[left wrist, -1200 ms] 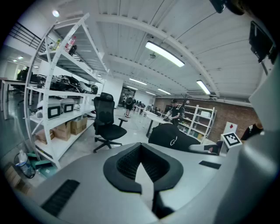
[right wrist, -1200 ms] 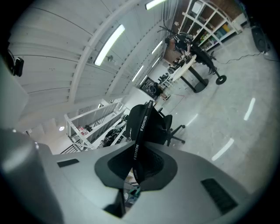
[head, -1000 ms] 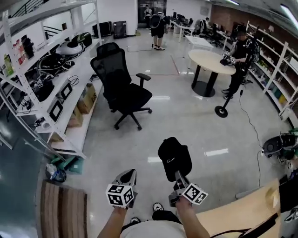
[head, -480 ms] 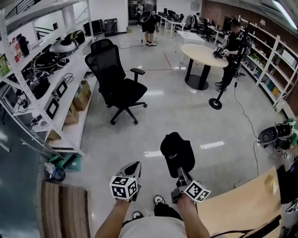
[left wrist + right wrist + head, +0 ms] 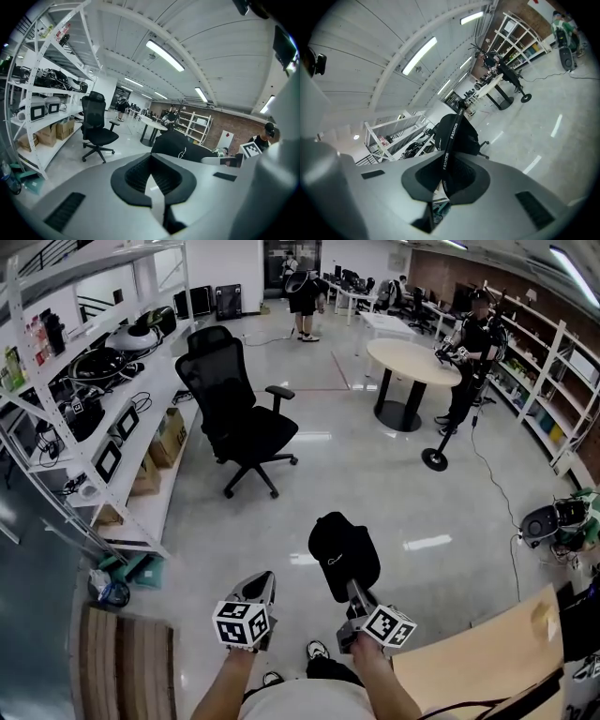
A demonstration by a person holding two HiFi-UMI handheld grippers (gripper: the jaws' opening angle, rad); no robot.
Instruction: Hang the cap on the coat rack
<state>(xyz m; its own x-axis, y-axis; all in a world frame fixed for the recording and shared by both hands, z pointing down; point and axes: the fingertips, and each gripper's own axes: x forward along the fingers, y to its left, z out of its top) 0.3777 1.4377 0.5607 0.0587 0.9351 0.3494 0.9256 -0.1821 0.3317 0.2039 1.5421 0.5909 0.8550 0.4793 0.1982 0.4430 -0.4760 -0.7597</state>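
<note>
Cap (image 5: 344,554) sits clamped in right tongs (image 5: 352,590).

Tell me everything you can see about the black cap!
The cap is black and looks like soft cloth, with a small white logo on it. Its strap, printed FASHION in white letters, is pinched between the jaws of the right gripper. The cap sticks up from the gripper's tips, in the air over the shiny floor. Nothing else touches it.
</note>
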